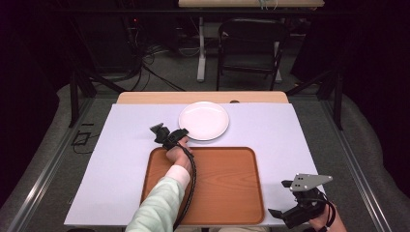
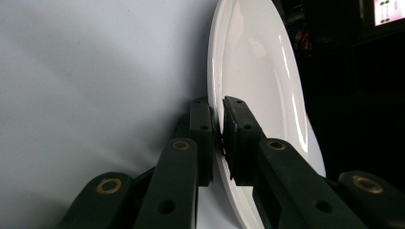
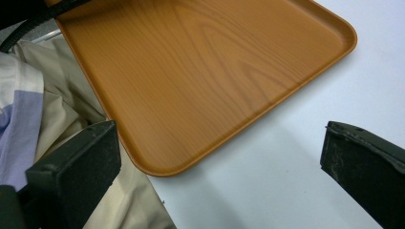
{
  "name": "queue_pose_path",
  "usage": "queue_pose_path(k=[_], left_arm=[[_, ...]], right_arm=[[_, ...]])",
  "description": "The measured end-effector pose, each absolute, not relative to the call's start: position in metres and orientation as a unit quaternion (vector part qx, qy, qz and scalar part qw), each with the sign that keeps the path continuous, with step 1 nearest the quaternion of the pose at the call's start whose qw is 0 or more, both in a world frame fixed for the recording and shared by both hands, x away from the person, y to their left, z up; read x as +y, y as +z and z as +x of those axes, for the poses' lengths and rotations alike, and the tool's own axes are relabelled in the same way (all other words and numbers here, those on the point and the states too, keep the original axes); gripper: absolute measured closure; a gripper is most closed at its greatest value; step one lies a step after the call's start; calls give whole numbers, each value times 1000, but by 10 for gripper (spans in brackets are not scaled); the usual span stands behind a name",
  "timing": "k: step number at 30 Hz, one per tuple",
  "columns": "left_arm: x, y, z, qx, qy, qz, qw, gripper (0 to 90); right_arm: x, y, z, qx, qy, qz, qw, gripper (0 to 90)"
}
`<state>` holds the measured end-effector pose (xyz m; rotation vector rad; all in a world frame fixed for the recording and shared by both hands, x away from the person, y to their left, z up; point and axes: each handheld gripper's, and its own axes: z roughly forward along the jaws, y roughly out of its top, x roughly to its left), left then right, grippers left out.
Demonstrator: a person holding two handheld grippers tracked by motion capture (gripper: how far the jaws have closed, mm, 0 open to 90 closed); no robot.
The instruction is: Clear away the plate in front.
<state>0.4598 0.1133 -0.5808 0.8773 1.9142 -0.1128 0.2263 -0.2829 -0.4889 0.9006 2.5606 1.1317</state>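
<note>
The counter [image 1: 121, 159] carries a wooden tray [image 1: 227, 183] near the person and, just beyond it at 12 o'clock, a white plate [image 1: 203, 120]. The left gripper [image 1: 180, 137] is clamped on the plate's rim at about 7 o'clock, one jaw above and one beneath. The right gripper [image 1: 285, 199] hovers at the tray's 4 o'clock corner, jaws spread wide on nothing.
</note>
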Motion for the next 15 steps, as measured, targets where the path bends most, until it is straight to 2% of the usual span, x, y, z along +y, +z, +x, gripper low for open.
queue_pose_path(k=[10,15], left_arm=[[116,-586,454,781,-79,319,531,857],[117,-587,455,776,-88,331,530,856]], right_arm=[[-283,-489,226,866,383,305,101,0],[-283,-489,226,866,384,304,100,0]])
